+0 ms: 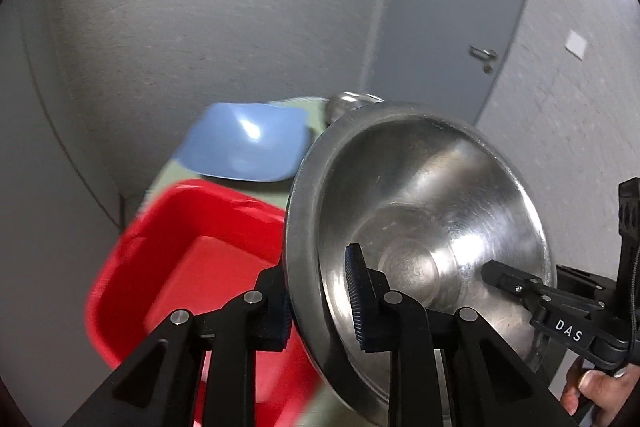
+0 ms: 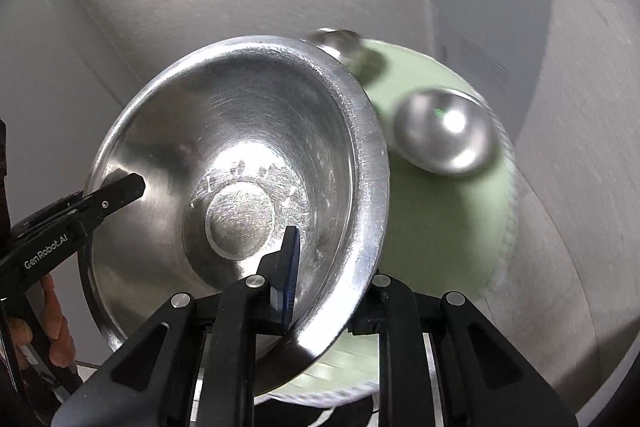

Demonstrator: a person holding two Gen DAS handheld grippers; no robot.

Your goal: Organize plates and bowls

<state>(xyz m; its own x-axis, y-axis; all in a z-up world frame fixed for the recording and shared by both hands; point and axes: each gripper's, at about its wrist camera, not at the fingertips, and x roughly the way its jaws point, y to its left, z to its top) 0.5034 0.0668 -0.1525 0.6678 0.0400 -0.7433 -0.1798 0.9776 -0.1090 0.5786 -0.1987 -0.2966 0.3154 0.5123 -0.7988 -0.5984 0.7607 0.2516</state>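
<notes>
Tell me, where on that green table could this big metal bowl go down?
Bare green tabletop lies in front of the small overturned steel bowl. Across the table it is crowded: red plastic tub and blue square dish sit close together.

The large steel bowl (image 1: 420, 227) hangs above the table (image 2: 440, 219); tub (image 1: 192, 251) at nine o'clock, square plate (image 1: 244, 147) at eleven.

Three steel bowls: one large (image 2: 240, 163), two small (image 2: 444, 135) (image 2: 336, 41). One blue bowl (image 1: 244, 147) and one red tub (image 1: 188, 251). Two grippers (image 1: 320, 291) (image 2: 328, 291), one table (image 2: 440, 227).
</notes>
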